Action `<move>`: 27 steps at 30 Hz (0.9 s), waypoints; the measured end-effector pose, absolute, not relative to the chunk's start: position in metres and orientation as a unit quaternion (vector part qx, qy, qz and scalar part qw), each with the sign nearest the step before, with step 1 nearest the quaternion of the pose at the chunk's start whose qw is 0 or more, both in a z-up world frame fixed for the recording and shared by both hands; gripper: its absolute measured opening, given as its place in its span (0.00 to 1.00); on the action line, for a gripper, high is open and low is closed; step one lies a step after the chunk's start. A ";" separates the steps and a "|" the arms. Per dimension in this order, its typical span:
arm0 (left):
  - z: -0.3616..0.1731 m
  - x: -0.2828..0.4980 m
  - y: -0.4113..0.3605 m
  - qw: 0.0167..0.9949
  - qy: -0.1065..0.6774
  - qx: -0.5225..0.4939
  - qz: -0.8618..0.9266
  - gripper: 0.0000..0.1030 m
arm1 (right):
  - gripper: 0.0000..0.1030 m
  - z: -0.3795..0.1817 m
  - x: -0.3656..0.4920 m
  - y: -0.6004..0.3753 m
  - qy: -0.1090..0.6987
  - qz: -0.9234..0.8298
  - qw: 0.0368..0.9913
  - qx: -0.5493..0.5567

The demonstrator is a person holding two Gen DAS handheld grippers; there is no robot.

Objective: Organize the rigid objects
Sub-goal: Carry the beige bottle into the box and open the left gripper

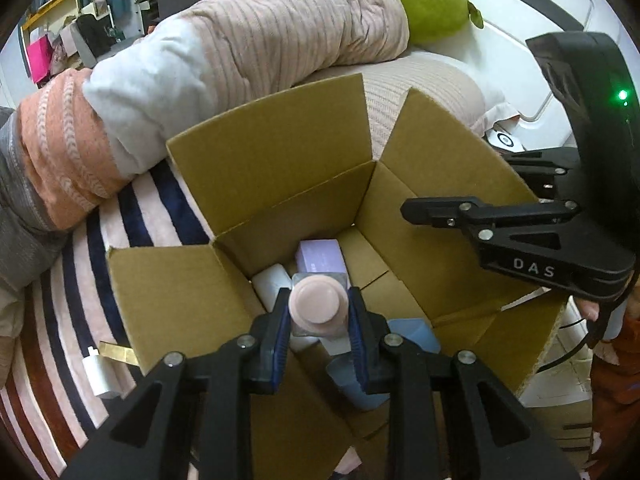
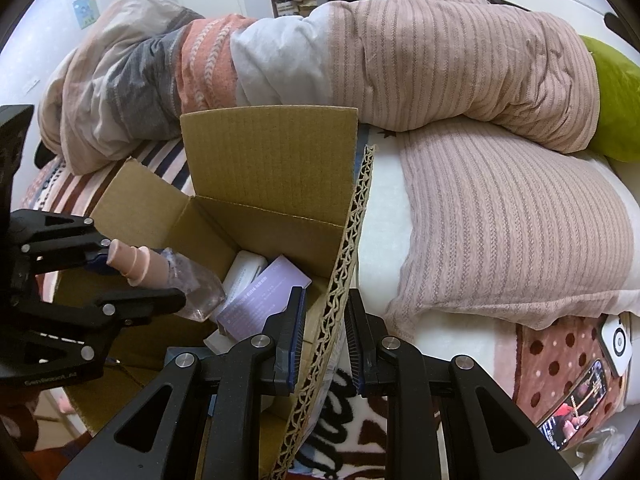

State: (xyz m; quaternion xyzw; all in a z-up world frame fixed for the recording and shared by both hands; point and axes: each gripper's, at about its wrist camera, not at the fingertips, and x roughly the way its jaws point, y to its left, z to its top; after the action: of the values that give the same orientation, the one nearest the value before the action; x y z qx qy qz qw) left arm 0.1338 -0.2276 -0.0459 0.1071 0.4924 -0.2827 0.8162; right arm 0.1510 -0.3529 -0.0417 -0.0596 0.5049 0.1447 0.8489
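Above the open cardboard box on the bed, the left tool clamps a clear, probably slippery bottle below its pink cap, while the right tool pinches the box's near wall.

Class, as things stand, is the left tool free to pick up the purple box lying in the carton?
Probably not yet. The left tool is shut on the pink-capped bottle; the purple box lies uncovered below it in the carton, so only that load hinders.
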 end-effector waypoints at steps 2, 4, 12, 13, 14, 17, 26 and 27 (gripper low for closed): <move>-0.045 0.132 -0.230 0.816 0.493 0.107 -0.283 0.23 | 0.16 -0.041 0.151 -0.353 0.505 0.145 0.849 -0.059; -0.045 0.132 -0.229 0.815 0.493 0.105 -0.285 0.23 | 0.16 -0.041 0.151 -0.353 0.505 0.145 0.849 -0.058; -0.022 0.129 -0.216 0.833 0.465 0.085 -0.288 0.57 | 0.17 -0.041 0.151 -0.352 0.505 0.144 0.849 -0.061; -0.018 0.128 -0.212 0.836 0.461 0.081 -0.288 0.61 | 0.17 -0.041 0.151 -0.352 0.505 0.144 0.849 -0.062; -0.013 0.127 -0.205 0.839 0.454 0.077 -0.289 0.63 | 0.17 -0.042 0.151 -0.353 0.505 0.144 0.849 -0.061; 0.001 0.124 -0.180 0.855 0.431 0.053 -0.283 0.68 | 0.17 -0.042 0.152 -0.353 0.506 0.143 0.849 -0.061; -0.006 0.113 -0.079 0.885 0.410 0.010 -0.220 0.71 | 0.17 -0.043 0.154 -0.351 0.510 0.136 0.846 -0.069; -0.013 0.111 -0.070 0.886 0.413 0.009 -0.212 0.71 | 0.17 -0.043 0.155 -0.351 0.511 0.131 0.846 -0.073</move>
State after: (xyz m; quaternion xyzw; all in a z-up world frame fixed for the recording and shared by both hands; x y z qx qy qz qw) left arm 0.1106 -0.0700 -0.0129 0.0089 0.4132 -0.2122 0.8855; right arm 0.1546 -0.3512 -0.0432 -0.0731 0.5115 0.1315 0.8460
